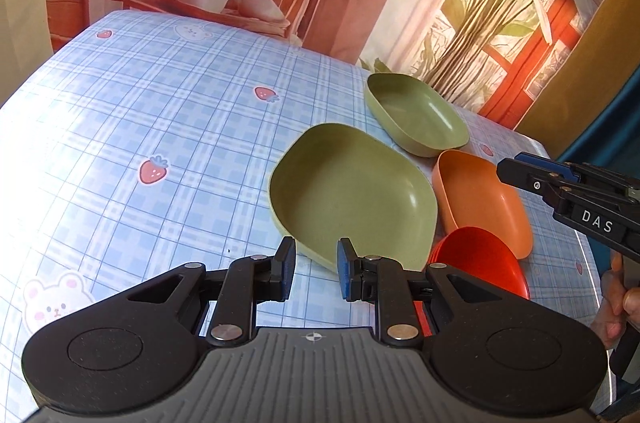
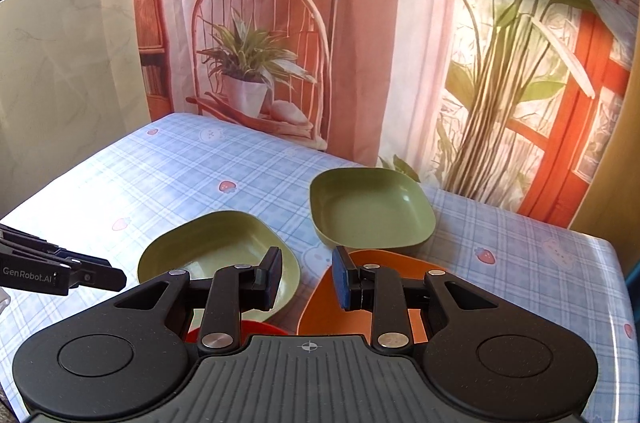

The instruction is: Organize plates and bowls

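I think I am at the start: no dish is stacked yet. Both jaws stand spread and empty. My left gripper [image 1: 316, 269] hovers at the near rim of the large green plate [image 1: 352, 191]; beside the plate lie the orange bowl [image 1: 480, 199] and, nearer, the red bowl [image 1: 480, 259], and behind it the green bowl [image 1: 416, 113]. My right gripper [image 2: 306, 277] hangs over the orange bowl. Next I must pinch one rim

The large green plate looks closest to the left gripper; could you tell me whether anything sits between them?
Nothing visible does. The left gripper hangs open just short of the large green plate, with only bare tablecloth between. The red bowl sits off to the right.
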Demonstrator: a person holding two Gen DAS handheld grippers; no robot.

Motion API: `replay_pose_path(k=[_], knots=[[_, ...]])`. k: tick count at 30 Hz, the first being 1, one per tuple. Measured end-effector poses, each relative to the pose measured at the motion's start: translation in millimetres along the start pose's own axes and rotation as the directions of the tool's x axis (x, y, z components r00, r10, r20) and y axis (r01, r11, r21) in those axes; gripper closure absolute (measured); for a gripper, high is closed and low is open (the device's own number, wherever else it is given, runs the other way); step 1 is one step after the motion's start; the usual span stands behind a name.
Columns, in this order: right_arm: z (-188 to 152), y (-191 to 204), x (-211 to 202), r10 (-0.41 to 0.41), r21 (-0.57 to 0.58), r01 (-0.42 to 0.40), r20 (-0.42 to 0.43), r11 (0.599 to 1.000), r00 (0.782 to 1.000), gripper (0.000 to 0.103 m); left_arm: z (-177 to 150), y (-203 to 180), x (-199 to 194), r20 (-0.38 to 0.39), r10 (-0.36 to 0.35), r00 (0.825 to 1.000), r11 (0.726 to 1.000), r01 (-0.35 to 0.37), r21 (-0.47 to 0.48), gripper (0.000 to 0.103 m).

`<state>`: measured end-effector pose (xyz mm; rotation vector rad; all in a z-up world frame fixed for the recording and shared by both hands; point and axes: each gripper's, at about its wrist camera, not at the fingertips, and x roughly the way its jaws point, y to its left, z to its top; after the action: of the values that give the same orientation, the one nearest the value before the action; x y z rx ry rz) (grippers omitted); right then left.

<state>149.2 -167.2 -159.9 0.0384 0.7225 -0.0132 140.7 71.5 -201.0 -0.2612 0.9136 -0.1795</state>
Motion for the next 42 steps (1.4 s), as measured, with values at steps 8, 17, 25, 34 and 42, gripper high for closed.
replay_pose_path(k=[8,17,25,34,42], knots=[[4.7,-2.2,45.6,0.054,0.024,-0.052,-0.086,0.998,0.995,0.078,0.3,6.5,20.7,-0.034,-0.007,0.999,0.999,0.005,-0.047,0.08],[5.8,-3.3,85.6,0.092,0.036,-0.086,-0.195,0.996,0.976,0.086,6.3,15.1,36.0,-0.038,-0.008,0.999,0.996,0.005,-0.087,0.08],[-1.3,-5.8,105.3,0.104,0.071,-0.089,-0.261,0.994,0.96,0.086,4.5,15.4,39.3,-0.03,-0.018,0.999,0.996,0.016,-0.087,0.08],[-1.1,-7.3,99.8,0.136,0.124,-0.108,-0.239,0.986,0.961,0.089,9.3,14.5,39.2,-0.025,0.011,1.0,0.997,-0.013,-0.07,0.08],[10.3,-13.1,79.3,0.136,0.146,-0.112,-0.17,0.983,0.976,0.089,36.7,7.3,20.7,0.066,0.018,0.998,1.0,-0.017,-0.015,0.08]])
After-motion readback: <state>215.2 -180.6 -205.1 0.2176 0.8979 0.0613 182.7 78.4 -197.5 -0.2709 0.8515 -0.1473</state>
